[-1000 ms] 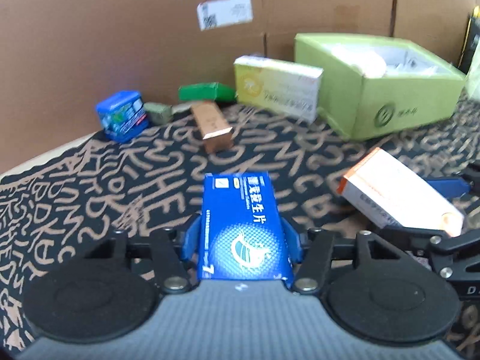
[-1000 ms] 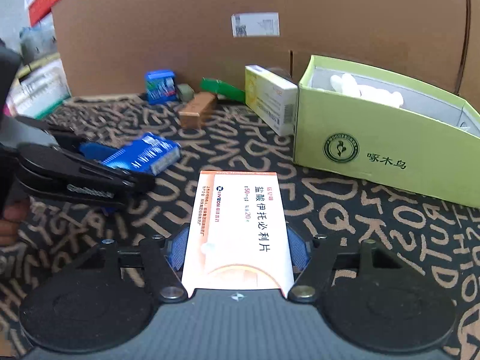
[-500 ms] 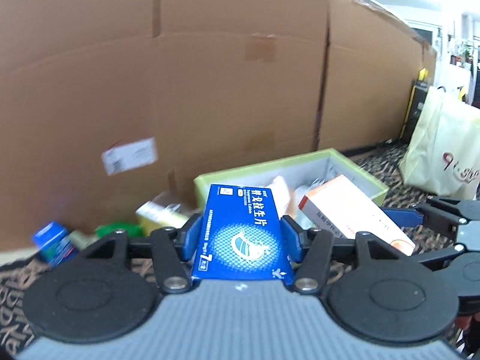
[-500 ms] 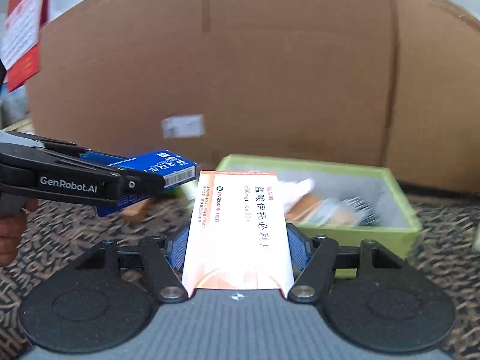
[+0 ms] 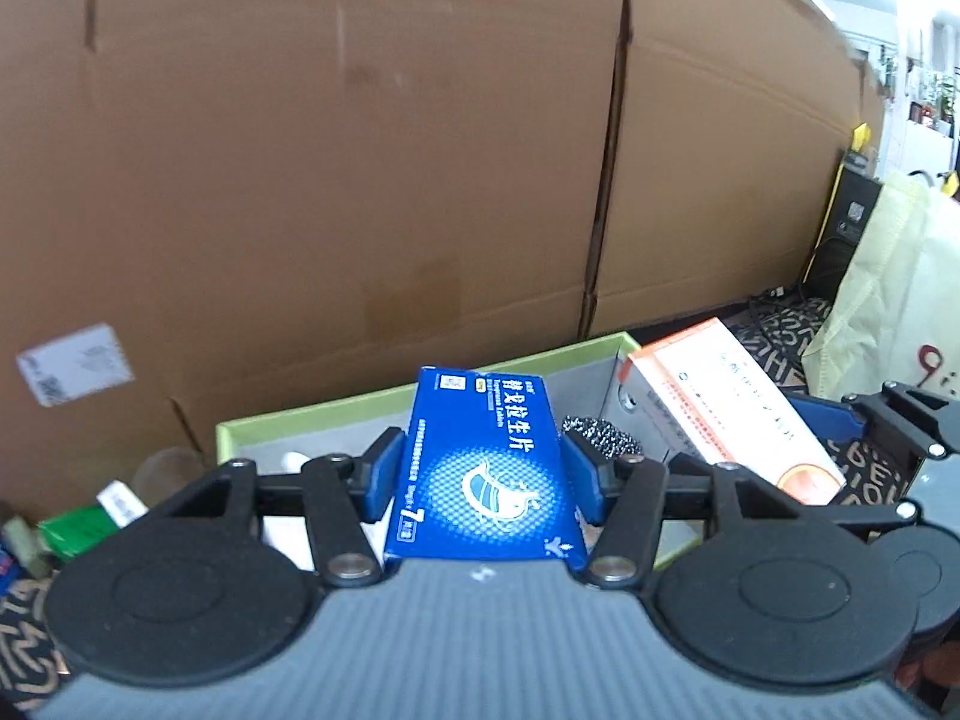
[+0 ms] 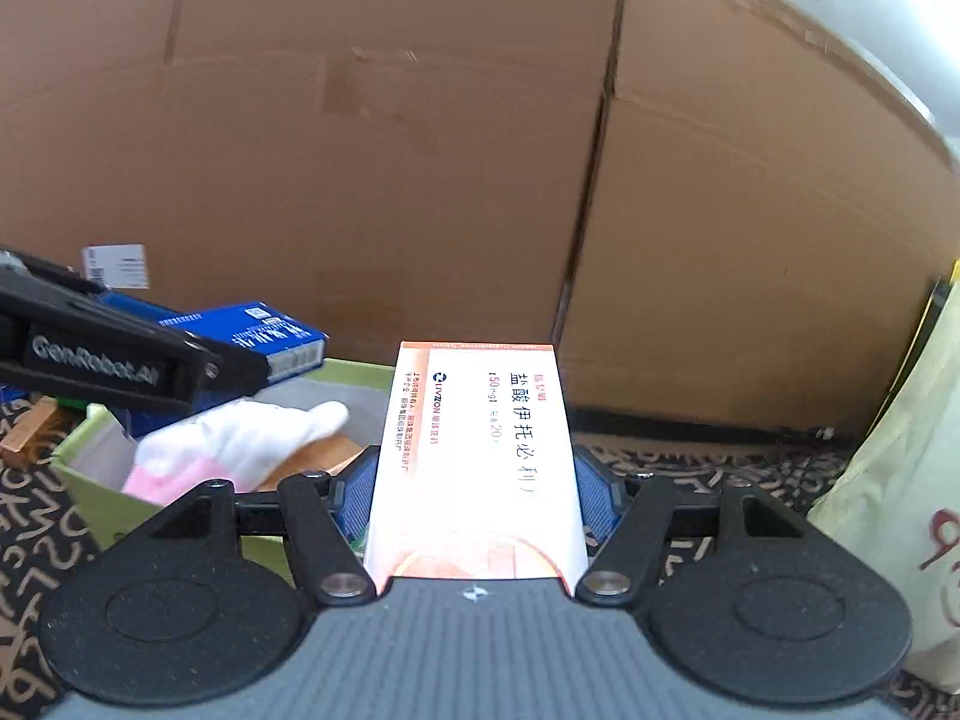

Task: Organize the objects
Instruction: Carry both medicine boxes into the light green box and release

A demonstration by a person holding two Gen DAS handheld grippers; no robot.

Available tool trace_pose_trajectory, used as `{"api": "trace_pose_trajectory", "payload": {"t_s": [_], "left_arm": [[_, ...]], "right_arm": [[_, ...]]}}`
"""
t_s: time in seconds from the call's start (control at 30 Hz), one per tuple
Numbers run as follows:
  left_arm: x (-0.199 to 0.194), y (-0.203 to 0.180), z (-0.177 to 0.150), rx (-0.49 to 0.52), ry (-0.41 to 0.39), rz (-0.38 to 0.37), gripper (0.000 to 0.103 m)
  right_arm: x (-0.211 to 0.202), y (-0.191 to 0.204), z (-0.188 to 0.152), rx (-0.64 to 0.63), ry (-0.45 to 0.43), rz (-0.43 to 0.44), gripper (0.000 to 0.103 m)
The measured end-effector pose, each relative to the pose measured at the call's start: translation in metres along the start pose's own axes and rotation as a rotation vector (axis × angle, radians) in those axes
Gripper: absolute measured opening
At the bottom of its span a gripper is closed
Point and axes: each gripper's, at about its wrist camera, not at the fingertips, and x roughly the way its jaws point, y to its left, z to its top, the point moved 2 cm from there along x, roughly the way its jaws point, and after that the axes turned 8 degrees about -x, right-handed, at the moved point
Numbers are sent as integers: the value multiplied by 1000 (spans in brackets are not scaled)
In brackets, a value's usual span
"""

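The cardboard wall [image 5: 360, 180] closes off the back. Just below and ahead of both my tongs sits the green box [image 5: 312, 414], open-topped, a white glove [image 6: 240, 438] and a scrubber [image 5: 600, 435] already inside. My left tongs [image 5: 483, 474] clamp the blue box [image 5: 486, 468], my right tongs [image 6: 474, 498] the orange-and-white box [image 6: 474, 456], both pointing lengthwise toward it; the left pair is nearer.

The light is soft indoor light, quite dim, and brightest at the top right corner of both views. The white and orange box [image 6: 474, 462] is overexposed, so its print fades. The cardboard wall [image 5: 360, 180] looks smeared by motion blur. Straight edges bend near the borders, and the corners are dark.
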Motion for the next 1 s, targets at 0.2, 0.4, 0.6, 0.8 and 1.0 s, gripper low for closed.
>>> {"api": "trace_pose_trajectory", "payload": {"t_s": [0.2,0.4,0.6,0.8,1.0], "left_arm": [[33,-4,-2,-1,27,21,56],[48,3,-13,13,15,40,83],[36,20,-17,-13,-6,52,103],[-6,36,-18,-61,-52,37,103],[-35,43,-17,-63,-81,65,103]], "right_arm": [[39,1,-1,-2,24,28,70],[61,12,-13,-22,65,89,70],[50,10,-17,-1,58,78,75],[6,8,-10,-10,8,29,72],[33,17,-13,9,100,52,33]]}}
